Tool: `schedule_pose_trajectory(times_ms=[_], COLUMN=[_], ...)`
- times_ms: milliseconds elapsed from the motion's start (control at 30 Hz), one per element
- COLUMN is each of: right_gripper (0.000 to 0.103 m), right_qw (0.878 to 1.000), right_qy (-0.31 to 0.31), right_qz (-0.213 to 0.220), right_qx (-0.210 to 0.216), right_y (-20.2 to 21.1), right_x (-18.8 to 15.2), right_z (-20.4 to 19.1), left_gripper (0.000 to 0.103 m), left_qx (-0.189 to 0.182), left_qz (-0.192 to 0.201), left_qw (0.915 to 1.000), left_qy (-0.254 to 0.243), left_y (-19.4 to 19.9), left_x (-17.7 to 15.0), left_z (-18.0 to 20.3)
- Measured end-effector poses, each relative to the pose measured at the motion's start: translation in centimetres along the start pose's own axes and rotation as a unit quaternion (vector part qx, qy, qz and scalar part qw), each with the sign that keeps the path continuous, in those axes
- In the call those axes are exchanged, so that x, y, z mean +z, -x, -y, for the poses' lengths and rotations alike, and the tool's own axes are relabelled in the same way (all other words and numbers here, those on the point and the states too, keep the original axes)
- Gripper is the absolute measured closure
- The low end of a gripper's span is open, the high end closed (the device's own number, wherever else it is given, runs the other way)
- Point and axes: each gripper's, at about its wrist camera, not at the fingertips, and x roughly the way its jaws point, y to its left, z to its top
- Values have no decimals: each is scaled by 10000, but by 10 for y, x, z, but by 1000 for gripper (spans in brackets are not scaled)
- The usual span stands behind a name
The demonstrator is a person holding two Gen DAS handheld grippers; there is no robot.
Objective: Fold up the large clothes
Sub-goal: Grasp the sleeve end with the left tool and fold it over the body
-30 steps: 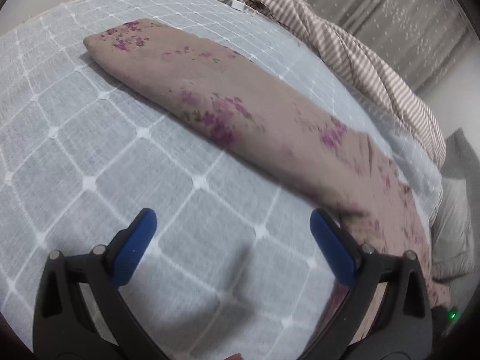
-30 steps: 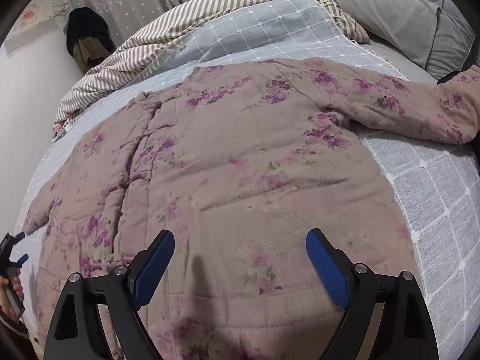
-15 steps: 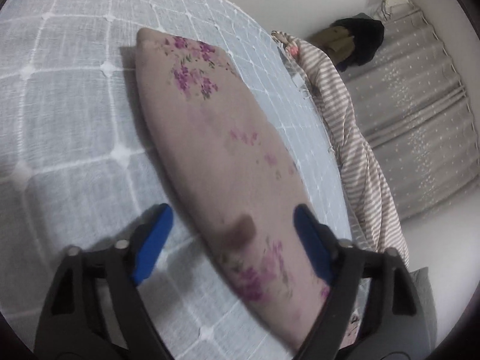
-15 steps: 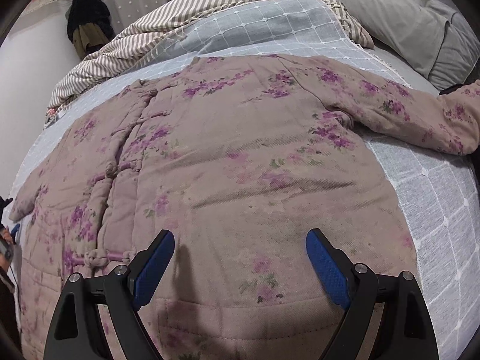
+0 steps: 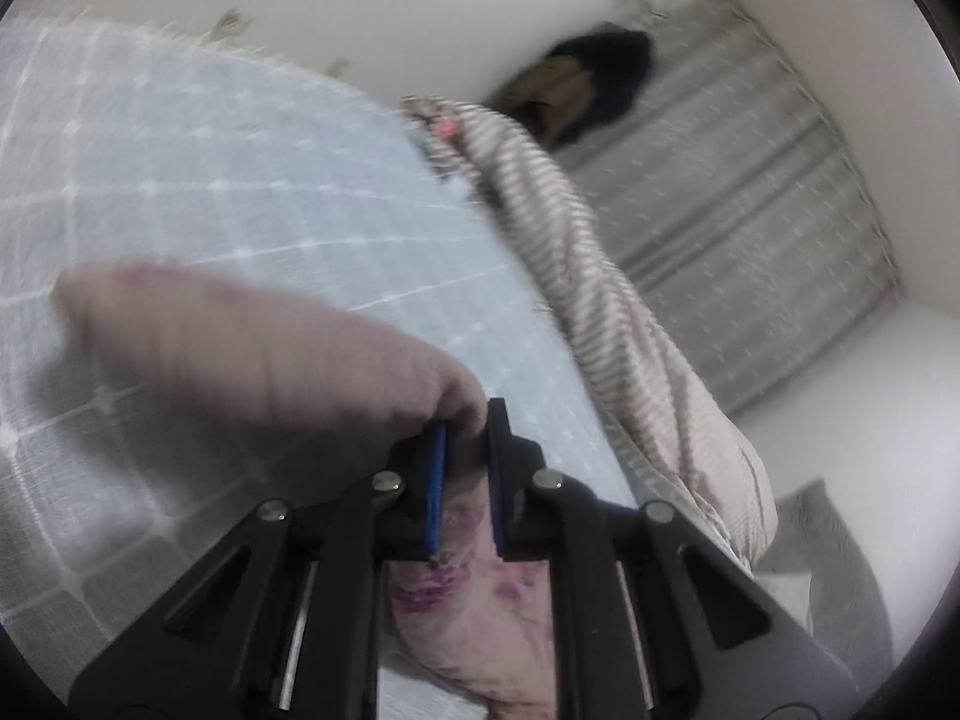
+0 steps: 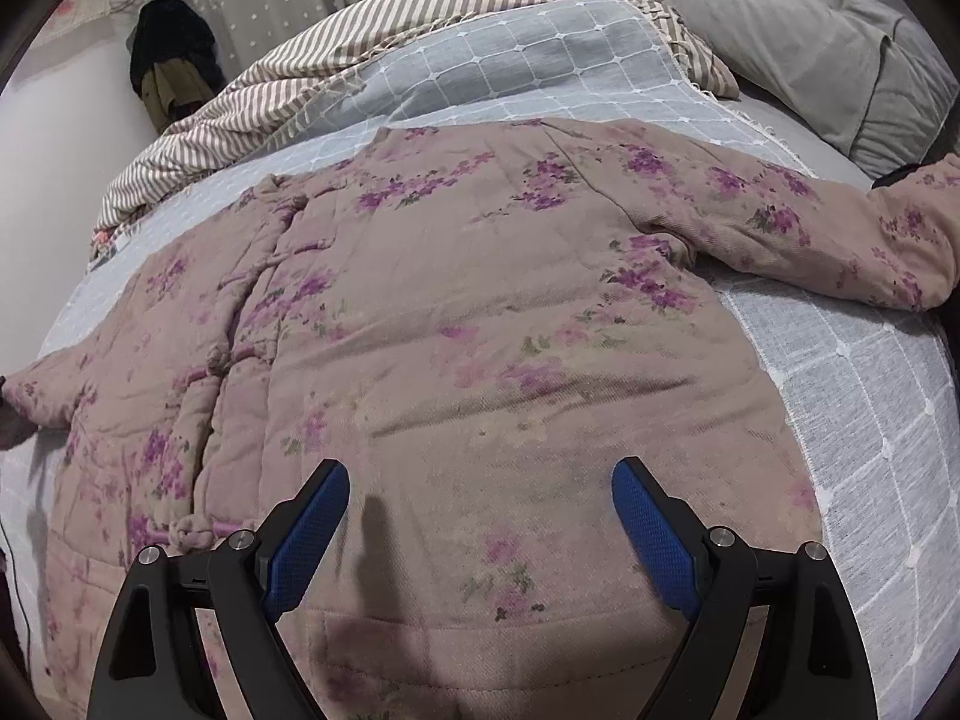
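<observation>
Item: padded dusty-pink jacket with purple flower print and knotted cloth fastenings (image 6: 480,324). Lies spread flat, front up, across the bed, filling the centre of the right wrist view; one sleeve runs to the right edge of that frame, the other to the left edge.

Sleeve, left wrist view: pink padded sleeve (image 5: 252,348), blurred, reaching from centre left of the frame down to the claw.

Left claw (image 5: 465,474): clenched on the sleeve, cloth pinched between the blue pads (image 5: 435,486), lower centre of frame.

Right claw (image 6: 480,534): released, blue pads spread wide, at the bottom of the frame over the jacket's lower hem area; whether it touches the cloth cannot be told.

Support: bed with pale blue-grey coverlet quilted in a white grid (image 6: 852,396), under the jacket.

Surroundings: brown-and-cream striped blanket (image 6: 384,18), bunched at the upper part of the frame behind the jacket; grey pillow (image 6: 810,42), upper right; grey dotted curtain (image 5: 750,252), right of the left wrist view; dark garment hanging on the wall (image 6: 171,54), upper left.
</observation>
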Motion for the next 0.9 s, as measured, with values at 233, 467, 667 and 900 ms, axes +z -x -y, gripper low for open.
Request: schedule_pose_trajectory(times_ms=[233,467,667,900], right_gripper=[12,12,12,12], right_qw=[9997,9998,9994,9996], right_qy=[-209,-172,-348,-271], right_qz=[63,44,37,30], right_qx=[70,-120,-56,-97], right_y=[4,-1,0,1], right_x=[3,5,7,7], right_z=[8,15,24,21], left_gripper=[90,90,90,89], left_qx=[-1076,-1358,-1628,-1116], left_qz=[-256,-841,-1541,-3231], left_qw=[9888,9507,9157,8511], left_qy=[-1006,-2658,-3336,-3984], left_y=[16,8,-15,-64], left_x=[-23,-97,-173,-287], left_z=[98,193,231,222])
